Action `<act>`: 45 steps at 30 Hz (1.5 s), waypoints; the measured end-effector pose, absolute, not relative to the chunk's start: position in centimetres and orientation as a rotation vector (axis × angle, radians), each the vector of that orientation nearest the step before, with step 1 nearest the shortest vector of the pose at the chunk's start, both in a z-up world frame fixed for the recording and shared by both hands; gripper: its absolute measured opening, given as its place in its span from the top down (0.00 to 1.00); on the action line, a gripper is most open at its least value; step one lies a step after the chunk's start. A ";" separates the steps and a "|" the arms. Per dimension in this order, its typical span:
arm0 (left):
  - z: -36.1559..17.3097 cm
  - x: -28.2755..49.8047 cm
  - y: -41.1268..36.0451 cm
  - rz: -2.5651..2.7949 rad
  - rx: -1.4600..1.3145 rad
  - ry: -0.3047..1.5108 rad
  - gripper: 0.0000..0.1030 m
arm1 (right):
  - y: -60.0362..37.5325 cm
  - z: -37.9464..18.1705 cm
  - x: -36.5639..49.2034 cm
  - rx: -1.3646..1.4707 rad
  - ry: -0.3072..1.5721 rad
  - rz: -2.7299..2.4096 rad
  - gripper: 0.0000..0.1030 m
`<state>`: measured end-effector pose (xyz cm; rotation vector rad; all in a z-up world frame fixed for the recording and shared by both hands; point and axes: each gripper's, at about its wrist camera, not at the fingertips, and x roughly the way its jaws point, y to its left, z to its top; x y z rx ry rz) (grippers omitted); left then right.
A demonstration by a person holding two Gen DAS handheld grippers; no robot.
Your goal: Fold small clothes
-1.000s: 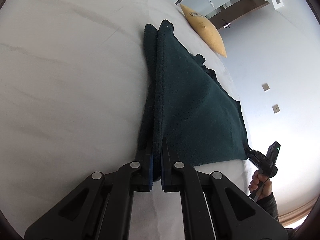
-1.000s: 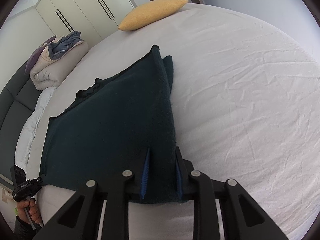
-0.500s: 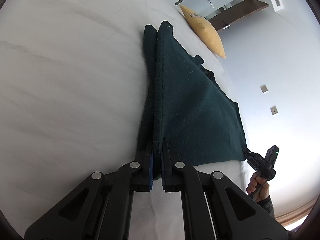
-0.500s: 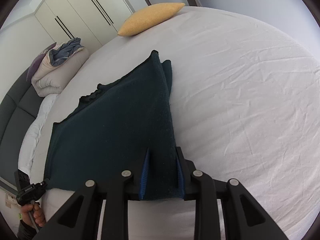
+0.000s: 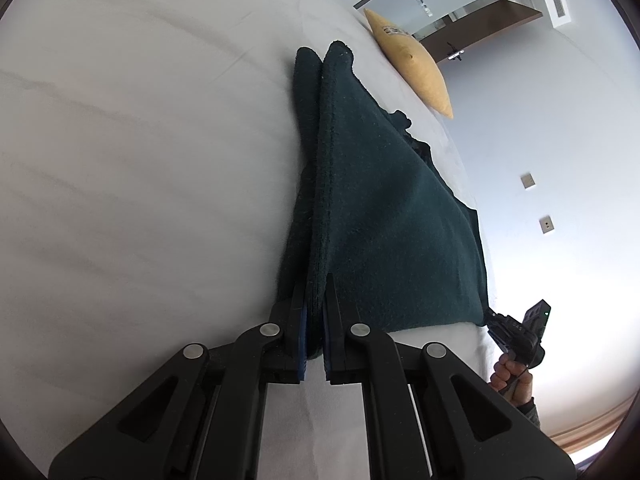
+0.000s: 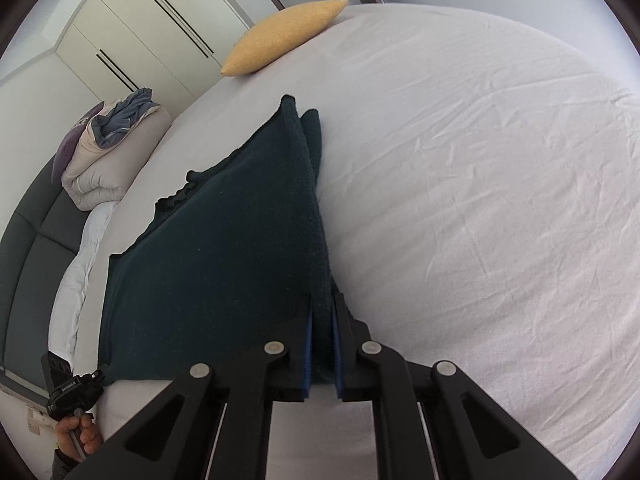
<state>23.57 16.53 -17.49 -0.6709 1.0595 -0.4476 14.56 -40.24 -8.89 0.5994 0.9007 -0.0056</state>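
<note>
A dark green fleece garment (image 5: 384, 216) lies folded on the white bed, its doubled edge stretched between my two grippers. My left gripper (image 5: 314, 292) is shut on one near corner of the fold. My right gripper (image 6: 322, 312) is shut on the other near corner of the garment (image 6: 224, 256). Each gripper shows small in the other's view, the right one (image 5: 520, 330) at the far corner and the left one (image 6: 74, 388) likewise, each pinching the cloth. The held edge is lifted slightly off the sheet.
The white bed sheet (image 6: 480, 200) spreads wide to the right. A yellow pillow (image 6: 280, 36) lies at the far edge, also in the left wrist view (image 5: 412, 68). A rolled duvet (image 6: 108, 152) sits by the dark headboard (image 6: 36, 248). Wardrobe doors stand behind.
Both grippers have moved slightly, still holding the garment; the cloth looks drawn a bit tauter and the right gripper's jaws have closed tighter on the fold.
</note>
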 end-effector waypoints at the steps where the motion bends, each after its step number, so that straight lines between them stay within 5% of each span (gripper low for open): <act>1: -17.5 23.6 16.5 -0.449 -0.673 1.059 0.95 | -40.3 -8.8 14.6 0.603 0.899 0.003 0.91; 3: -17.6 23.5 16.6 -0.457 -0.680 1.054 0.95 | -40.5 -8.5 14.3 0.611 0.887 0.007 0.83; 5: -17.6 23.4 16.7 -0.459 -0.693 1.058 0.95 | -41.0 -8.1 13.8 0.633 0.877 -0.029 0.52; 7: -17.1 23.1 16.8 -0.449 -0.684 1.063 0.94 | -41.8 -7.3 12.8 0.657 0.818 -0.069 0.47; 15: -9.1 23.2 15.1 -0.397 -0.475 0.959 0.94 | -39.0 -2.8 14.8 0.595 0.711 0.066 0.47; 23: -3.2 29.8 5.4 -0.490 -0.261 0.866 0.94 | -29.4 -2.4 23.1 0.496 0.781 0.294 0.49; 28: -6.6 37.5 0.2 -0.487 -0.136 0.891 0.94 | -26.7 -5.3 28.0 0.584 0.848 0.384 0.49; 33: -13.8 42.3 3.3 -0.343 -0.251 1.025 0.94 | -26.1 -7.9 31.7 0.660 0.901 0.409 0.49; 45: -16.9 36.4 9.8 -0.416 -0.499 0.924 0.95 | -39.2 -10.3 31.0 0.925 0.762 0.127 0.98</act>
